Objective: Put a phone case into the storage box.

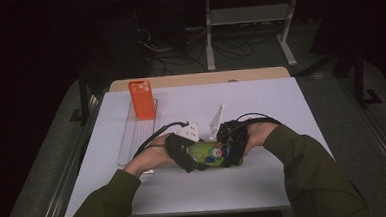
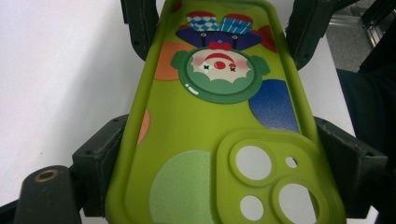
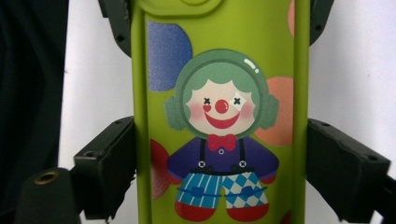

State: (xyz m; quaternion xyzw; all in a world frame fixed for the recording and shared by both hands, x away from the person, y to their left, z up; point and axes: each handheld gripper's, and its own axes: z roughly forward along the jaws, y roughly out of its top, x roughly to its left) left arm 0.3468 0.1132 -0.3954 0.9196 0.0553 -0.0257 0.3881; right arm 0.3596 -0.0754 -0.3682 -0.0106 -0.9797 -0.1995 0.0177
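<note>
Green phone case (image 2: 219, 121), clown print face up, held between my two grippers above the near middle of the white surface (image 1: 260, 100). My left gripper (image 1: 183, 156) grasps the camera-cutout end: in the left gripper view my black jaws press against both long edges. My right gripper (image 1: 231, 147) grasps the opposite end, by the clown's legs; in the right gripper view my jaws sit tight on either long edge. Both of my hands face each other, case bridging them, roughly level. Orange phone case (image 1: 142, 99) stands upright on a clear tray (image 1: 132, 141) at the left of the surface, well apart from my grippers
</note>
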